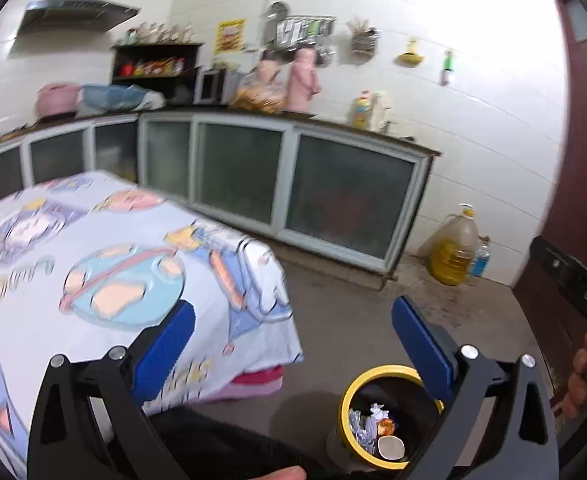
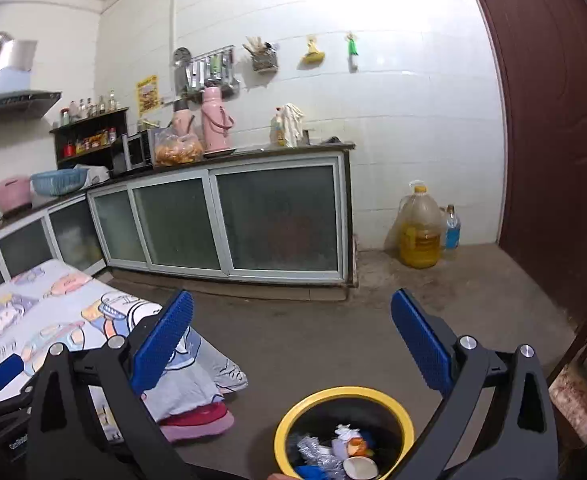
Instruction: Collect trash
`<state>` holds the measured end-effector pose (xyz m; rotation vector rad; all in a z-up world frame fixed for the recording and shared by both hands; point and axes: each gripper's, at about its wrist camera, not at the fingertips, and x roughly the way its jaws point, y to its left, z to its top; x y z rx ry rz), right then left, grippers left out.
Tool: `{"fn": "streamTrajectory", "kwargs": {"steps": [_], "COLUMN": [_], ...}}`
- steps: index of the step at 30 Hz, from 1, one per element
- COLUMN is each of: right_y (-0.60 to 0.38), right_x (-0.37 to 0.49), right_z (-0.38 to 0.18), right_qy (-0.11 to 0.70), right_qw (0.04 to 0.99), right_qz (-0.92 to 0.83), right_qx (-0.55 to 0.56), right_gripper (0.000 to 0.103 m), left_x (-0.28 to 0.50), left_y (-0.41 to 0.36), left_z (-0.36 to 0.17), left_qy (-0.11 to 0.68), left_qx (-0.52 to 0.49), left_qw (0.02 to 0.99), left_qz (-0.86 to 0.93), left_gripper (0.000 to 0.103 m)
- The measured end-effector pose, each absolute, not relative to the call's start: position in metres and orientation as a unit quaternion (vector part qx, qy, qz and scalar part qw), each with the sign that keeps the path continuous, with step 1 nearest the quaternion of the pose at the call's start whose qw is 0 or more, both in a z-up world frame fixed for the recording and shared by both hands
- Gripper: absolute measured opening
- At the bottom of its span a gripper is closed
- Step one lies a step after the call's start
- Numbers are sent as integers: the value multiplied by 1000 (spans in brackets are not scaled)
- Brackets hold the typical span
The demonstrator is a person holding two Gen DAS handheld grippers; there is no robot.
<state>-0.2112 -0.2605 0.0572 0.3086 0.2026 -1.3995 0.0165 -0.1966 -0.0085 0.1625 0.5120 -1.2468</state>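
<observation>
A yellow-rimmed black trash bin (image 1: 351,390) (image 2: 289,416) stands on the floor below both grippers. Inside lie crumpled foil (image 1: 360,428) (image 2: 313,450), a paper cup (image 1: 391,447) (image 2: 359,468) and other scraps. My left gripper (image 1: 293,334) is open and holds nothing; it hovers above the floor between the table and the bin. My right gripper (image 2: 293,328) is open too, with nothing between its blue pads (image 2: 165,336), above and behind the bin. The left gripper's blue finger (image 2: 5,372) shows at the right wrist view's left edge.
A table under a cartoon-print cloth (image 1: 93,264) (image 2: 53,320) fills the left. Pink slippers (image 2: 197,420) lie at its foot. Glass-door cabinets (image 2: 229,220) run along the wall, an oil jug (image 2: 419,224) and bottle in the corner, a dark red door (image 2: 553,120) right. A hand (image 1: 581,372) shows right.
</observation>
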Motion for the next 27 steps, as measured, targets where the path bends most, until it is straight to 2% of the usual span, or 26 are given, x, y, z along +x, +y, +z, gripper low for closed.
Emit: {"fn": "streamTrajectory", "kwargs": {"steps": [14, 23, 27], "right_y": [-241, -246, -245], "right_x": [-185, -198, -199], "right_z": [17, 2, 1], "right_qy": [160, 164, 161], "right_qw": [752, 746, 747], "right_qz": [-635, -634, -634], "right_qx": [81, 122, 118], "right_gripper": [95, 95, 95], "left_x": [12, -7, -8], "left_y": [-167, -170, -173], "left_z": [-25, -26, -26], "left_qy": [247, 205, 210], "left_qx": [80, 113, 113], "left_qw": [858, 870, 867], "left_qz": [-443, -433, -437], "left_gripper": [95, 95, 95]}}
